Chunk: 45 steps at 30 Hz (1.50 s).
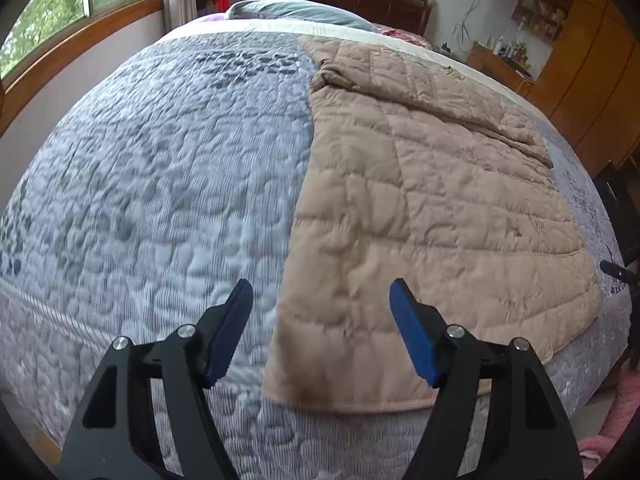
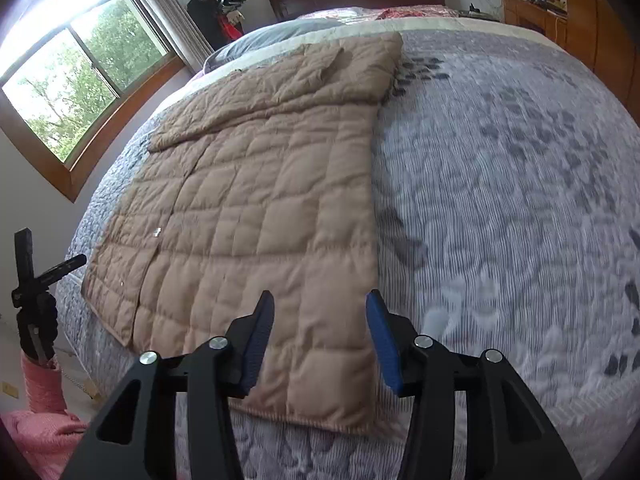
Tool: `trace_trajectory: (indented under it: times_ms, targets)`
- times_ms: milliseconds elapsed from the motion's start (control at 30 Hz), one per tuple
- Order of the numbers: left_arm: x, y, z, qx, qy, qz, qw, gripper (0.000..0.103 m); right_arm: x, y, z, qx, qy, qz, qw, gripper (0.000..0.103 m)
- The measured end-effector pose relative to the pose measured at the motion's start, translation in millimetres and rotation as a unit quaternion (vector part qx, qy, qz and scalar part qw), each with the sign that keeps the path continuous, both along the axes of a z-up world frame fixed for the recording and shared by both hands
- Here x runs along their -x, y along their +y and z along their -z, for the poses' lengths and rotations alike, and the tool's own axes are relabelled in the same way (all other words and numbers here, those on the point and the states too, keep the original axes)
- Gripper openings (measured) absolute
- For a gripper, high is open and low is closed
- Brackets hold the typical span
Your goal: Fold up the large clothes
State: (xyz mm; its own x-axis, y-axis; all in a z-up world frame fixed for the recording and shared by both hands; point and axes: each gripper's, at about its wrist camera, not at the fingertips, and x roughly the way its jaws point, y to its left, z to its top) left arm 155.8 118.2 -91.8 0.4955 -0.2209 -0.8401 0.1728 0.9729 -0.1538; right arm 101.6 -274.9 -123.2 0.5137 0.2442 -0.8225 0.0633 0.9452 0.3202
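Left wrist view: left gripper (image 1: 322, 328) hovering spread apart, holding nothing, over jacket (image 1: 420, 216) lying flat on bed (image 1: 160, 168). Right gripper (image 2: 320, 334) also gaping, empty. Likely fold step starting; next needing grasp on near hem corners.

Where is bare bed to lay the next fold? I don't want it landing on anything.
The grey patterned quilt lies bare between the tan quilted coat and the window-side edge. Pillows crowd the headboard end.
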Motion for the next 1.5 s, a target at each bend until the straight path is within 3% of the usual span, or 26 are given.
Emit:
trace_trajectory:
  times_ms: [167, 367, 667, 867, 933, 1033, 1100, 1133, 1267, 1500]
  targets:
    - [14.3, 14.9, 15.7, 0.026, 0.011, -0.021, 0.9994, 0.073, 25.7, -4.5, 14.8, -0.031, 0.006, 0.003, 0.999, 0.048]
    - [20.1, 14.3, 29.3, 0.074, 0.037, -0.009, 0.9965, 0.073, 34.9, -9.9, 27.0, -0.051, 0.009, 0.015, 0.999, 0.048]
    - [22.6, 0.3, 36.6, 0.034, 0.031, 0.003, 0.9989, 0.075, 34.6, -4.9, 38.0, -0.053, 0.009, 0.007, 0.999, 0.049]
    - [21.1, -4.0, 38.9, 0.035, 0.025, 0.004, 0.9991, 0.079, 29.0, 0.0, 40.6, -0.062, 0.005, 0.004, 0.998, 0.047]
    - [22.0, -7.7, 38.1, 0.027, 0.021, 0.006, 0.9994, 0.074, 27.1, -0.7, 41.4, -0.062, 0.004, 0.003, 0.998, 0.042]
    - [26.0, -10.7, 36.5, 0.02, 0.014, 0.01, 0.9996, 0.046, 27.2, 1.4, 41.2, -0.057, 0.001, 0.001, 0.998, 0.03]
    - [27.0, -11.3, 35.8, 0.037, 0.019, 0.016, 0.999, 0.023, 28.0, 2.0, 42.4, -0.059, -0.001, -0.001, 0.998, 0.02]
    - [27.6, -12.1, 35.4, 0.049, 0.021, 0.02, 0.9984, 0.018, 28.4, 2.6, 42.7, -0.061, -0.002, -0.001, 0.998, 0.018]
    - [33.0, -15.2, 31.6, 0.047, 0.011, 0.017, 0.9987, 0.013, 33.9, 5.0, 39.8, -0.062, -0.01, 0.0, 0.998, 0.014]
    - [59.0, -3.8, 8.9, 0.079, -0.006, 0.029, 0.9964, 0.013, 58.2, -4.7, 19.8, -0.083, -0.038, 0.002, 0.996, 0.012]
